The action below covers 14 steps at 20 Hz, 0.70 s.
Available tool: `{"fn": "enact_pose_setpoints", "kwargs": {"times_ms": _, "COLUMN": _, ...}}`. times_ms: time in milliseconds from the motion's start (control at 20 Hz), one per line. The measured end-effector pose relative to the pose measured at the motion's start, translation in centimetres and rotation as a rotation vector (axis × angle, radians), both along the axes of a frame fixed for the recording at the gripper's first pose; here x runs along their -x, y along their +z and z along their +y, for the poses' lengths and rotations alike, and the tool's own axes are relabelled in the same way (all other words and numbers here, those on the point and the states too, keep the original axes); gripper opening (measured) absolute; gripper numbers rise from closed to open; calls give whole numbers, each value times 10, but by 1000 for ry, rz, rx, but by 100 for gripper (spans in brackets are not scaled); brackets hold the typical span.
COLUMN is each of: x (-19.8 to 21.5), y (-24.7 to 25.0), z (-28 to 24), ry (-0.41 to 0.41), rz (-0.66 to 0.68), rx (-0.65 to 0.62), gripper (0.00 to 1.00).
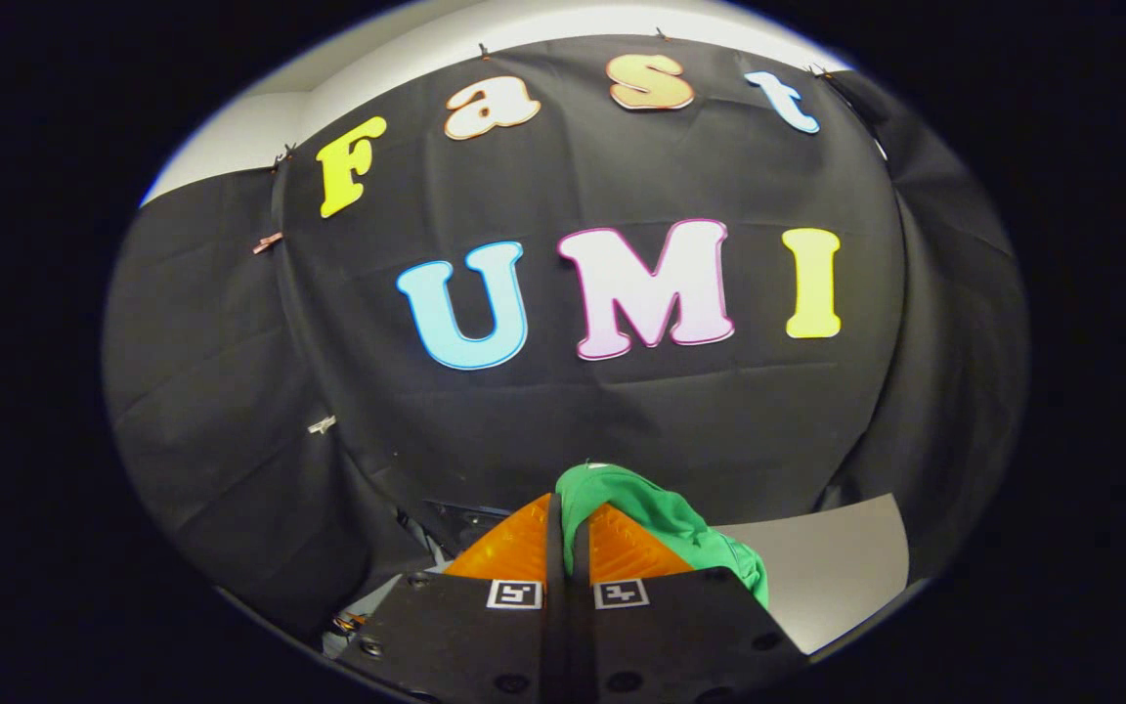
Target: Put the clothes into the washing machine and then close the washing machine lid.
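Observation:
My gripper (569, 518) is raised and faces the black cloth wall (622, 411). Its two fingers are pressed together on a green piece of clothing (666, 513). The cloth bunches over the fingertips and hangs down beside the right finger (627, 552). A pale grey flat surface (832, 572) lies below, behind the hanging cloth; I cannot tell whether it belongs to the washing machine.
The black cloth wall stands close ahead, pinned with small clips (268, 242). A dark opening and some metal parts (446, 518) show low beside the left finger. Pale wall (260, 137) rises above the cloth.

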<state>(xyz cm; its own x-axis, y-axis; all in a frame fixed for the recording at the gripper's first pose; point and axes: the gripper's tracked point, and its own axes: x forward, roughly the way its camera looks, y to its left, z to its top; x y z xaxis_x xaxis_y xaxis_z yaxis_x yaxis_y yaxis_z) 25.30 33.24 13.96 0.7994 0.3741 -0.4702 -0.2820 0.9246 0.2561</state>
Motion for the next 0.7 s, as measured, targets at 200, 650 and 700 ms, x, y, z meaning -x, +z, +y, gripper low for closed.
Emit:
{"fn": "enact_pose_setpoints", "kwargs": {"times_ms": 200, "x": -1, "y": -7, "z": 58, "ry": 46, "rz": 9, "rx": -30, "gripper": 5}}
{"fn": "enact_pose_setpoints", "kwargs": {"times_ms": 650, "x": 1, "y": -84, "z": 152, "ry": 131, "rz": 60, "rx": -7, "gripper": 5}}
{"fn": "enact_pose_setpoints", "kwargs": {"times_ms": 700, "x": 0, "y": -97, "z": 159, "ry": 135, "rz": 62, "rx": -1, "gripper": 5}}
